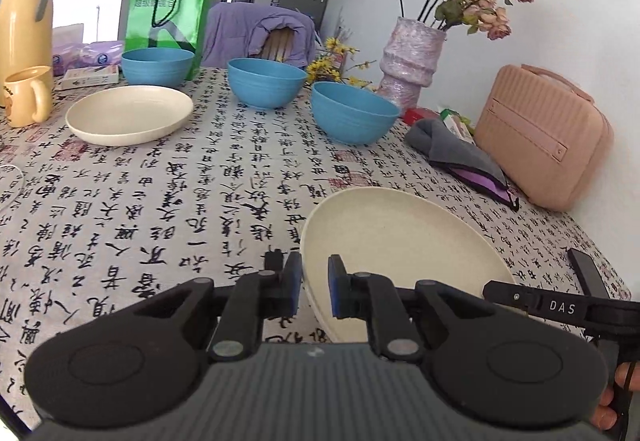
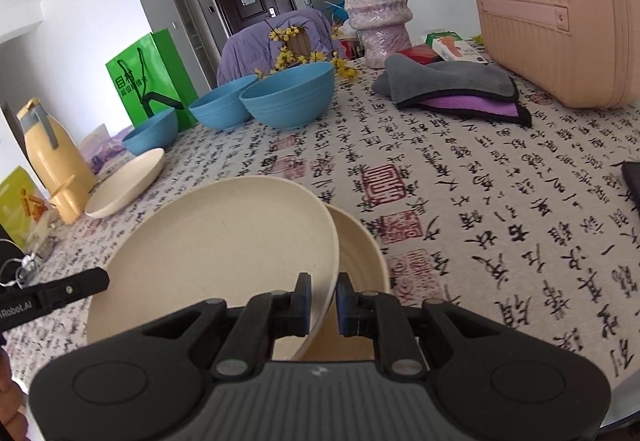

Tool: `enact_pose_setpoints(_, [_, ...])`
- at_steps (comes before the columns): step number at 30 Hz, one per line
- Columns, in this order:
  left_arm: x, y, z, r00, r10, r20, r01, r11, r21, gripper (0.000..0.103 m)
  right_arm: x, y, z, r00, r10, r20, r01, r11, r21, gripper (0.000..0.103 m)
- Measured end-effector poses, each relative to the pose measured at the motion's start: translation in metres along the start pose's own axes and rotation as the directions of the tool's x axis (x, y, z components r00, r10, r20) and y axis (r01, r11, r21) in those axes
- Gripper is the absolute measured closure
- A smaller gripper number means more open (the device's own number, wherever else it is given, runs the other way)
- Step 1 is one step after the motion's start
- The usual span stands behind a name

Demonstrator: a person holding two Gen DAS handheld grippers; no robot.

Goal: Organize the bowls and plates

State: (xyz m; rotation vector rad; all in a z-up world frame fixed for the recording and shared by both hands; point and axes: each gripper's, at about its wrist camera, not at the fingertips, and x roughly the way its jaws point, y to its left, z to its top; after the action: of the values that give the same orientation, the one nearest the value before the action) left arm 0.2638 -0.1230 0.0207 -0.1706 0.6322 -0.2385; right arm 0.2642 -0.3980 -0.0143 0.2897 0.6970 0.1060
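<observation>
My left gripper is shut on the near left rim of a cream plate, which tilts above the tablecloth. My right gripper is shut on the right rim of the same cream plate, tilted over a second cream plate lying beneath it. A third cream plate lies at the far left; it also shows in the right wrist view. Three blue bowls stand apart along the far side.
A yellow jug and mug stand far left, a green bag behind the bowls. A vase of flowers, a pink case and folded cloths sit at right. A dark phone lies near the right edge.
</observation>
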Motion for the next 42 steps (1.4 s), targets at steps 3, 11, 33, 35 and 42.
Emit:
enact_pose_setpoints(3, [0.007, -0.004, -0.003, 0.999, -0.025, -0.033, 0.024, 1.000, -0.002, 0.090, -0.004, -0.001, -0.001, 0.999, -0.036, 0.008, 0.036, 0.999, -0.034, 0.084])
enact_pose_setpoints(11, [0.013, -0.007, -0.011, 0.997, -0.043, -0.061, 0.043, 0.999, -0.006, 0.090, -0.021, 0.010, -0.002, 0.996, -0.073, 0.059, 0.081, 0.986, -0.143, 0.063])
enact_pose_setpoints(33, [-0.087, 0.077, -0.029, 0.989, 0.101, 0.106, -0.101, 0.995, -0.004, 0.035, -0.047, 0.100, -0.014, 0.984, 0.142, 0.106, -0.108, 0.954, -0.278, 0.046])
enact_pose_setpoints(35, [-0.101, 0.092, -0.031, 0.983, 0.133, 0.130, -0.135, 0.991, 0.008, 0.024, -0.045, 0.118, -0.025, 0.981, 0.172, 0.088, -0.140, 0.946, -0.294, 0.041])
enact_pose_setpoints(42, [-0.132, 0.133, -0.039, 0.954, 0.221, 0.201, -0.237, 0.970, 0.061, 0.005, -0.036, 0.163, -0.051, 0.977, 0.204, 0.055, -0.180, 0.938, -0.295, 0.028])
